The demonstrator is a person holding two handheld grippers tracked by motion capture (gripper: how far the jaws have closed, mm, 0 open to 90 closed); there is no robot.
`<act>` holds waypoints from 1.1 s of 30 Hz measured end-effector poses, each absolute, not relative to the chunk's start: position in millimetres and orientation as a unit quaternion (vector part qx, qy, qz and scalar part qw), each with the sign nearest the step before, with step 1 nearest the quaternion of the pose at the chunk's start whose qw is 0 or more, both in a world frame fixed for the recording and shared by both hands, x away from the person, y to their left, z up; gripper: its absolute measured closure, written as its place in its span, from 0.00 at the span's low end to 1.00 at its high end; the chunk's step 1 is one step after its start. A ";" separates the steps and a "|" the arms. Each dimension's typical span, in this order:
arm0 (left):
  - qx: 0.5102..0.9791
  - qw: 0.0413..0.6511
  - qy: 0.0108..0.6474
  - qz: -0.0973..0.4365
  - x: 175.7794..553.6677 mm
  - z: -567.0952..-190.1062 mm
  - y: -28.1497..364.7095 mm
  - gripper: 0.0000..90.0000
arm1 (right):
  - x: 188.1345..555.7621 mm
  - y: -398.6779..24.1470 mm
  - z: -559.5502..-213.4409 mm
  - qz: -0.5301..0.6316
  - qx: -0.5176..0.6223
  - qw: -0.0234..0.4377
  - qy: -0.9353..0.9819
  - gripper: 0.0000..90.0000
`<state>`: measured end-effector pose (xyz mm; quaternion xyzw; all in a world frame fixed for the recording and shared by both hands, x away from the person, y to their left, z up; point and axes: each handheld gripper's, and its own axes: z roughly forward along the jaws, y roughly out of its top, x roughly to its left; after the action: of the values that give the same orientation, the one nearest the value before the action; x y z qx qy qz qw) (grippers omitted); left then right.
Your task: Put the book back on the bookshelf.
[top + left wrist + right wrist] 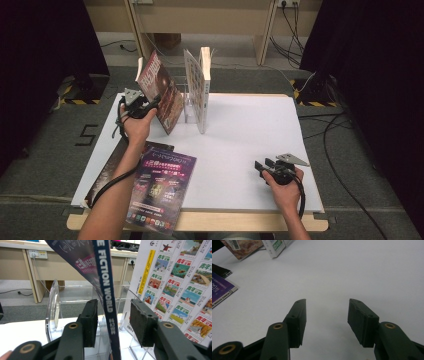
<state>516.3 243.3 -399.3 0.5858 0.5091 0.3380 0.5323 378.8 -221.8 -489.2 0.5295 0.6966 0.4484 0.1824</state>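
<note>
From the high view, my left claw [150, 104] is up at the far left of the white counter [250, 145], right at the edge of the reddish-brown science fiction magazine [161, 90] that leans tilted in the clear acrylic rack [189, 107]. Just beside it in the same rack stands a white magazine with a grid of small colourful cover pictures [196, 87], nearly upright. My right claw [264, 166] rests low near the front right of the counter, well apart from everything. Near the front left edge lies a purple glossy magazine [162, 187], overlapping a dark one [112, 165] beneath it.

Left claw view now: the navy spine of the science fiction magazine [107, 302] runs straight down between my jaws, and the pads [143, 321] stand clear of it on both sides, so the claw is open with nothing pinched. The white grid-covered magazine [180, 280] fills the right, the acrylic rack [53, 307] curves at left.

Right claw view: jaws spread wide, open and empty [327, 320], over bare white counter [352, 272]. The purple magazine [222, 291] sits far left.
</note>
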 end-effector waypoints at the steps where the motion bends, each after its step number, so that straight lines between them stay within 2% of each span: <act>1: 0.585 0.532 0.512 0.335 515.1 -399.5 244.2 0.61 | 378.7 -221.2 -488.9 0.449 0.530 0.181 0.696 0.56; 14: 0.586 0.531 0.521 0.320 497.7 -399.7 253.9 0.48 | 378.3 -216.6 -485.4 0.450 0.524 0.185 0.699 0.56; 27: 0.604 0.523 0.523 0.295 478.0 -407.1 265.6 0.44 | 379.4 -209.2 -481.7 0.445 0.518 0.185 0.706 0.56; 33: 0.619 0.512 0.521 0.289 465.8 -413.0 275.7 0.47 | 379.7 -204.3 -478.7 0.440 0.513 0.183 0.714 0.58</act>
<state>465.8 275.7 -413.0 0.6186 0.5210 0.2887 0.5124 379.7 -204.3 -478.7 0.5135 0.7136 0.4398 0.1834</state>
